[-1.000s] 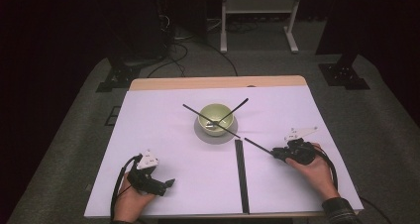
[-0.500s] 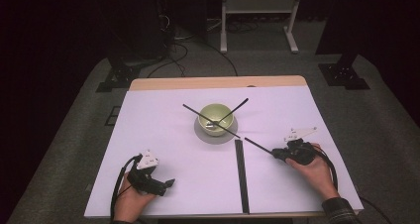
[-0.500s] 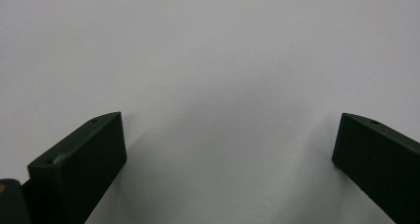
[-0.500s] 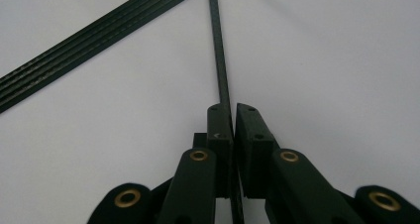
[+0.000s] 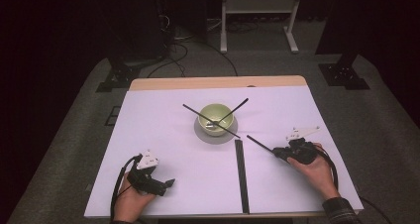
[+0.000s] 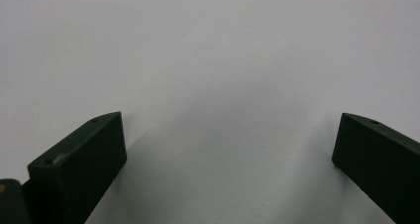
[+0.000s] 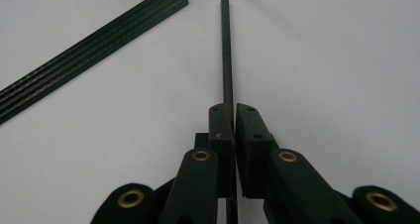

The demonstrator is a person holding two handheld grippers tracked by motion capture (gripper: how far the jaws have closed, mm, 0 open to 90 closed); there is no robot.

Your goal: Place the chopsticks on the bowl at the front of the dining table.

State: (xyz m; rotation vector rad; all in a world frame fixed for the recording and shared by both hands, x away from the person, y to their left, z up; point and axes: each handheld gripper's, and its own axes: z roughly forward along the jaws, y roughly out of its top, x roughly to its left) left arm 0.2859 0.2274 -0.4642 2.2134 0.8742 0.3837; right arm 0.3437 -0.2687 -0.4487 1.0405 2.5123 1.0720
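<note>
The left hand-held gripper [image 5: 166, 183] rests low on the near-left part of the worktop [image 5: 163, 135], close to its near edge, with bare white surface all around it. In the left gripper view its two black jaws stand wide apart with nothing between them: released.

Toward the middle, a pale green bowl [image 5: 216, 116] sits on a grey saucer [image 5: 202, 132], well apart from both hands. Two thin black sticks [image 5: 195, 112] lean in it and cross over its rim, their ends jutting out left and right. Just nearer, a flat black strip [image 5: 241, 174] runs from the saucer's side straight down to the near edge, splitting the open white surface into two free areas.

On the right, the right hand-held gripper [image 5: 275, 153] lies well inside the worktop's right edge. Its jaws have just been closing and now pinch a thin black stick [image 7: 226, 50] between the pads: clenched on it. The stick is slim, straight and dark, faintly ribbed along its length. It lies low over the white surface and points up-left toward the bowl, its tip just right of the strip's [image 7: 89, 48] far end.
</note>
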